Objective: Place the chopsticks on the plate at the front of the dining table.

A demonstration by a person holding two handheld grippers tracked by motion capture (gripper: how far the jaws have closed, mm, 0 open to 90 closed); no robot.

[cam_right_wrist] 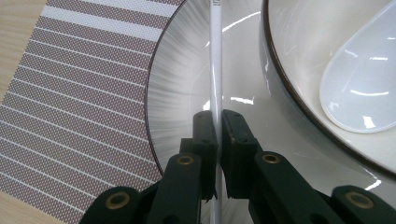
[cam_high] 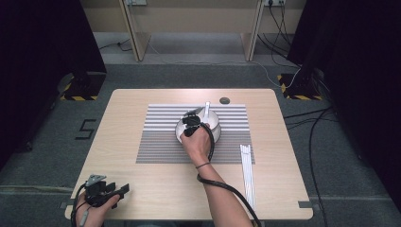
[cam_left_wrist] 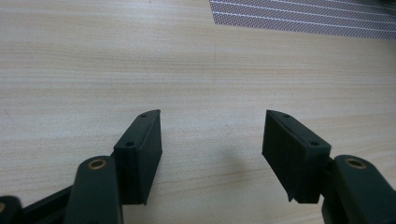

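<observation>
A thin white stick (cam_right_wrist: 215,56), like a chopstick, runs straight up between the jaws of my right gripper (cam_right_wrist: 217,116), which is shut on it. It hangs over a white plate with a dark rim (cam_right_wrist: 180,93). On the plate stands a dark-rimmed bowl (cam_right_wrist: 299,74) with a white ceramic spoon (cam_right_wrist: 359,88) inside. From above, my right gripper (cam_high: 194,116) is over the left part of the plate and bowl (cam_high: 216,126), in the middle of a striped placemat (cam_high: 161,142). My left gripper (cam_high: 124,190) rests at the table's front left corner, its jaws (cam_left_wrist: 212,140) open over bare wood.
A long white strip of similar sticks (cam_high: 247,172) lies on the table right of the placemat, running toward the front edge. A small dark round disc (cam_high: 224,100) sits near the far edge. The table (cam_high: 283,189) stands on grey floor, with cables on the floor to the right.
</observation>
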